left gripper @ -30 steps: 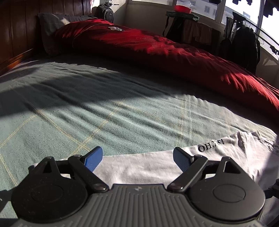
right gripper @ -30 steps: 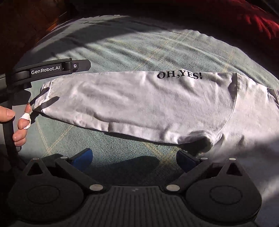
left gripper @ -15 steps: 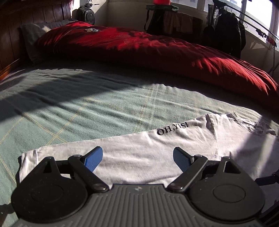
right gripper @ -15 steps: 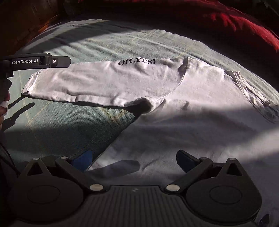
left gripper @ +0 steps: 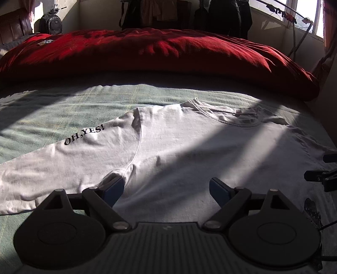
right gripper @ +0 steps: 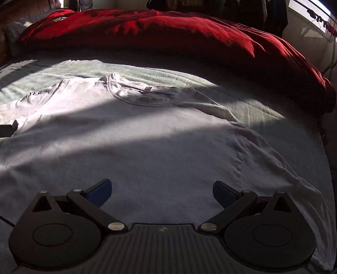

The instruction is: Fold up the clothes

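Shirt (left gripper: 189,147) — white, long-sleeved, spread flat on the green cover (left gripper: 63,105) of a bed, collar (left gripper: 223,116) toward the far side. Left sleeve (left gripper: 63,164) stretched out to the left, printed "OH,YES!" (left gripper: 84,134) in black near the shoulder; small dark print (left gripper: 311,212) near the right edge in the left view. Right sleeve (right gripper: 284,168) angled down toward the bed's right edge. Bands of sunlight and shadow across the cloth, a few soft creases near the armpit. Red duvet (left gripper: 168,52) heaped along the far side of the bed, apart from the shirt, with a strip of green between. Dark backpack (left gripper: 50,24) in the far left corner, dark clothes (left gripper: 227,14) hanging by the window. Left gripper (left gripper: 166,190) low over the shirt's body beside the left armpit, blue fingers (left gripper: 112,189) spread wide, nothing between them. Right gripper (right gripper: 162,192) over the chest nearer the right sleeve — likewise spread wide and empty. Contact with the cloth impossible to tell in either view.
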The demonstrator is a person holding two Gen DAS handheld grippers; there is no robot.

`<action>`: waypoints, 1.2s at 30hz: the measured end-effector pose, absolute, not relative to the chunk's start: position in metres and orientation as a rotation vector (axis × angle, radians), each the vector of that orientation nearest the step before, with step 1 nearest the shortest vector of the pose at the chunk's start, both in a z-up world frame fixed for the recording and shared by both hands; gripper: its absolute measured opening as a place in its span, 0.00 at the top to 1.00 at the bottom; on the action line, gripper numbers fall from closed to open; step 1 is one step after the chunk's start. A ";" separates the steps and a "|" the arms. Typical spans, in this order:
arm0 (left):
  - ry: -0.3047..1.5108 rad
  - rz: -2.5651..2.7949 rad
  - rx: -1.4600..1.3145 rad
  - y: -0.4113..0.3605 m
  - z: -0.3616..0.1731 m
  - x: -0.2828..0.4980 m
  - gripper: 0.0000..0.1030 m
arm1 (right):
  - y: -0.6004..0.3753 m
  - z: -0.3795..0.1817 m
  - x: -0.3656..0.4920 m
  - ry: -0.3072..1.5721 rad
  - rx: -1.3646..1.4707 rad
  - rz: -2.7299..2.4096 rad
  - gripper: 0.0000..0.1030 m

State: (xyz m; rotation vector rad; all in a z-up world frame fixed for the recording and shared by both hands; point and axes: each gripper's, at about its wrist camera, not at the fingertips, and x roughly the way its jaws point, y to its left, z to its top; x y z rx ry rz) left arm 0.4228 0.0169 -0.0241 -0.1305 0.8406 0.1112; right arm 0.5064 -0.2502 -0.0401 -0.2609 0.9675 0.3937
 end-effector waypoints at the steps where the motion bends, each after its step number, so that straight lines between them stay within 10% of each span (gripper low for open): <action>1: 0.840 0.111 -0.134 0.006 -0.027 0.426 0.14 | -0.270 -0.042 0.513 0.958 -0.258 0.368 0.00; 36: 0.971 -0.041 -0.078 -0.136 -0.042 0.478 0.14 | -0.471 -0.074 0.541 0.995 -0.007 0.162 0.00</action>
